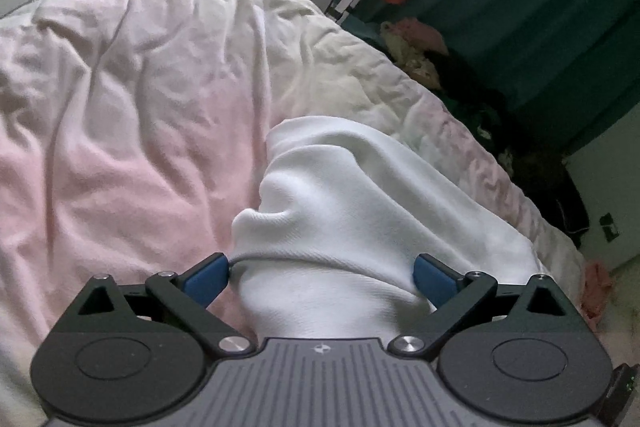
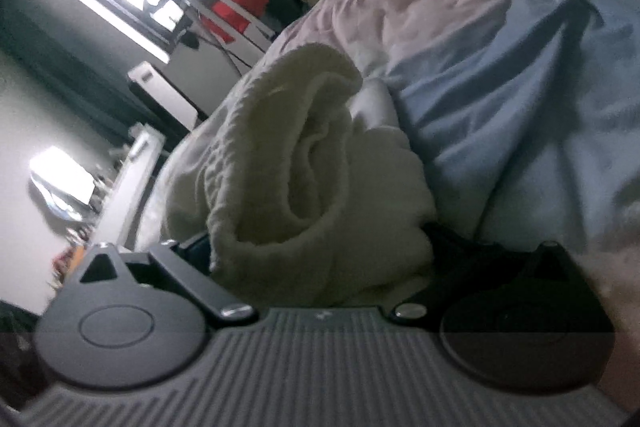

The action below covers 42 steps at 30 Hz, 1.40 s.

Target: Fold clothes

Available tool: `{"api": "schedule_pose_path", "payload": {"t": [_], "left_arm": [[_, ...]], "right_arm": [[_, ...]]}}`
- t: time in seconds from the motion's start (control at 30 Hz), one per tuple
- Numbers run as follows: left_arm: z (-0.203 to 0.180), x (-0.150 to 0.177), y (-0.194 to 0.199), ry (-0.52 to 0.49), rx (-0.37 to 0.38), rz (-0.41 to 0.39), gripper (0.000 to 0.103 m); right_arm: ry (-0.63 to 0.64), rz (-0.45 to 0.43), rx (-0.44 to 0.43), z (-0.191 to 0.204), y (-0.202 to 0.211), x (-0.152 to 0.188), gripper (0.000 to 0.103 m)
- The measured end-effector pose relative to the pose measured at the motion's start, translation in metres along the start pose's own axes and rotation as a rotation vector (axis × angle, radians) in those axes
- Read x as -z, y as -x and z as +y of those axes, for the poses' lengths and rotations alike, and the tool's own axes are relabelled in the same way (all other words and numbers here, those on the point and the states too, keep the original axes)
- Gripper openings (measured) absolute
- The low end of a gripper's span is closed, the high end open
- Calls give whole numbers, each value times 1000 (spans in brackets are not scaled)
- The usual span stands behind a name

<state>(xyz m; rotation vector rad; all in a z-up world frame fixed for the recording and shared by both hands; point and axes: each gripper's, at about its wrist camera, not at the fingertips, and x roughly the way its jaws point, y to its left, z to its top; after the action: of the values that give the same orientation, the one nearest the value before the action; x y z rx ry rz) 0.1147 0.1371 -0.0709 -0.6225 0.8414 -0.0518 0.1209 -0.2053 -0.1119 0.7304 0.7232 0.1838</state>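
Lying on the pink blanket (image 1: 120, 131), the white cloth (image 1: 360, 203) bunches between both grippers. The left gripper (image 1: 322, 279) is spread wide around it. The right gripper (image 2: 316, 247) is half hidden, so I cannot tell its grip.

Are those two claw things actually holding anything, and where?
Left gripper is open around the white garment's bunched edge, not clamped. Right gripper straddles rolled cream fabric; grip unclear.
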Motion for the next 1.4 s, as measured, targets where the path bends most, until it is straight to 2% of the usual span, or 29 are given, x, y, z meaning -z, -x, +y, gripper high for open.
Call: {"api": "schedule_pose_path", "payload": {"t": [0.03, 0.13, 0.33, 0.73, 1.0, 1.2, 1.4], "left_arm": [[2, 0, -1, 9, 4, 5, 99], [7, 3, -3, 45, 20, 21, 97], [8, 6, -3, 50, 19, 6, 96], [17, 7, -1, 104, 33, 1, 83], [18, 9, 1, 103, 27, -3, 78], [14, 9, 5, 96, 30, -14, 70], [4, 3, 14, 82, 46, -29, 54]], "right_arm": [[20, 0, 20, 4, 2, 0, 89], [85, -9, 69, 16, 7, 2, 73], [192, -48, 128, 38, 17, 8, 61], [400, -191, 144, 85, 45, 19, 53], [496, -228, 165, 99, 50, 30, 52], [520, -240, 166, 103, 51, 33, 52], [498, -238, 155, 99, 49, 33, 52]]}}
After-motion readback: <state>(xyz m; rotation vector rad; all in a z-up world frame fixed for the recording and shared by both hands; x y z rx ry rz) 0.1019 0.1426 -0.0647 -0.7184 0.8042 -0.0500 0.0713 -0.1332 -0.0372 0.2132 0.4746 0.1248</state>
